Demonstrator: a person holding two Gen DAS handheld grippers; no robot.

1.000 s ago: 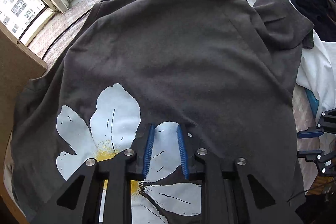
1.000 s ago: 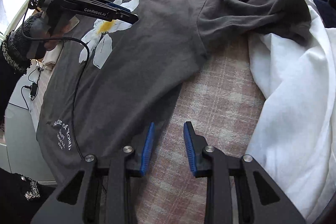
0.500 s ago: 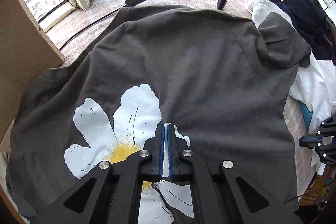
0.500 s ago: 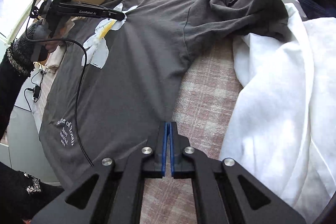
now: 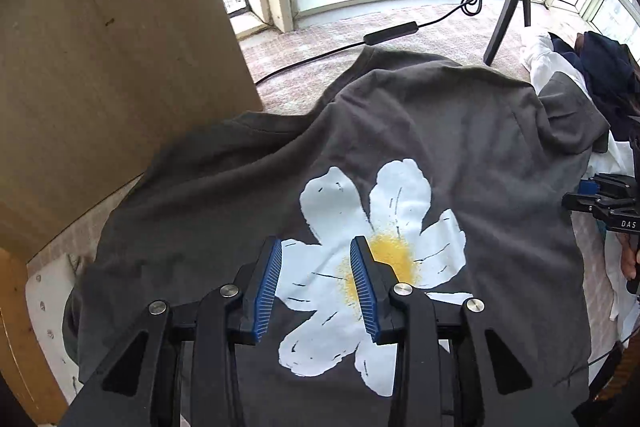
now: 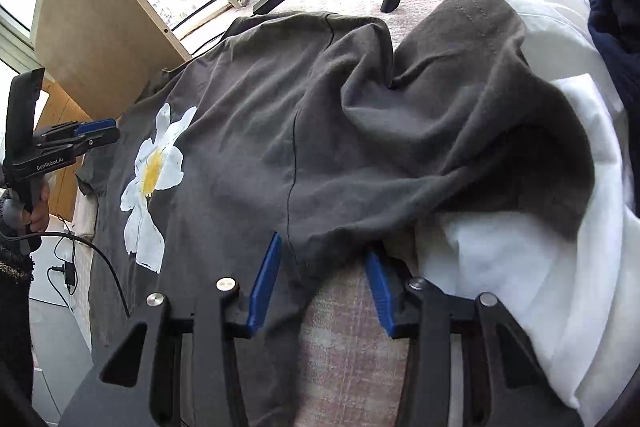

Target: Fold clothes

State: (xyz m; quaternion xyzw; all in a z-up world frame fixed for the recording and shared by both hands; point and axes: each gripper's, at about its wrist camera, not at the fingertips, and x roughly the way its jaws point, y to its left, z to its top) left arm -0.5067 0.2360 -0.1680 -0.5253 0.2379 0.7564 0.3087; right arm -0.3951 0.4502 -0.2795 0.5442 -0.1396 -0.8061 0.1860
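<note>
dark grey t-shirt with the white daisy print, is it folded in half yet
No, the dark grey t-shirt lies spread open with its white daisy print facing up.

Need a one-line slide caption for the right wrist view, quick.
Right gripper opening astride the dark grey T-shirt edge, daisy print at left, white garment at right.

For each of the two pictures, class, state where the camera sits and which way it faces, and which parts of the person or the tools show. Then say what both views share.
Left wrist: sits on the left gripper, faces forward and down over the grey T-shirt toward the windows; its own fingers show, jaws opening above the flower print, with the right gripper at the right edge.
Right wrist: sits on the right gripper, faces down at the shirt's edge by the white cloth; jaws opening, fabric between them; the left gripper and hand show at the left.
Shared: shirt, print, white cloth.
</note>
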